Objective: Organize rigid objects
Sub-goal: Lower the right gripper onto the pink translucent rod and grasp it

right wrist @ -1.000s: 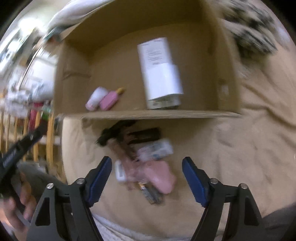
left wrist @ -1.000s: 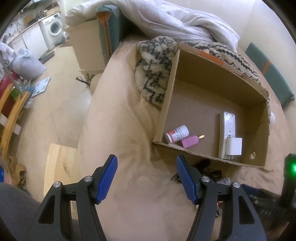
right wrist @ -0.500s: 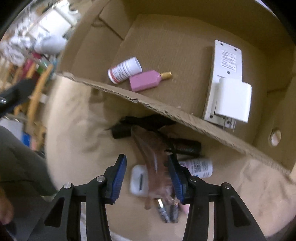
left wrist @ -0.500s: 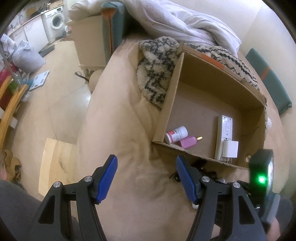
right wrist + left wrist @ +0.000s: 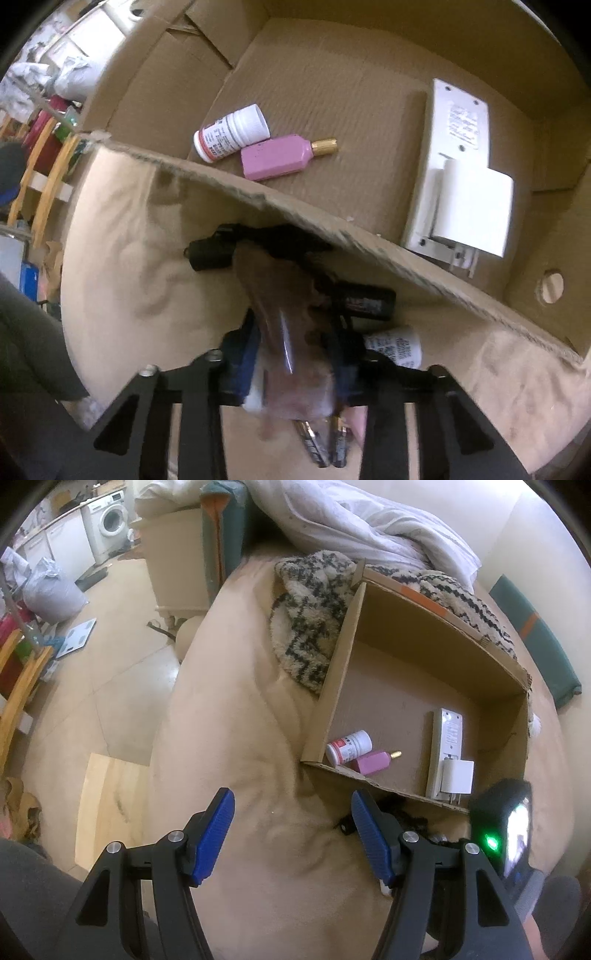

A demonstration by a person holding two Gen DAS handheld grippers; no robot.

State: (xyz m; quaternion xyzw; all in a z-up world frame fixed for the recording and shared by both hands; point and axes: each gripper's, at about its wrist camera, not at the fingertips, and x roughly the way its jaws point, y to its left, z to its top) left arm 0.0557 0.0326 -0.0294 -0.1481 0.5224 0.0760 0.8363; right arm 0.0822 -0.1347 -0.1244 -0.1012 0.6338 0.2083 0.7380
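Box wall (image 5: 332, 229) fronts a black item (image 5: 218, 251) and batteries (image 5: 325, 446) (blurred); right tongs (image 5: 291, 354) closing around a clear pinkish case (image 5: 288, 325) outside the box, left tongs (image 5: 291, 834) half-open, empty.

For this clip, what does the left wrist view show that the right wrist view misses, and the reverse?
Only the left wrist view: the washing machine, the patterned blanket, and the left gripper, open over bare cushion. Only the right wrist view: the right gripper, jaws closing around a clear pinkish item, plus batteries and a black tube. Both: the cardboard box holding the pill bottle, pink bottle and white device.
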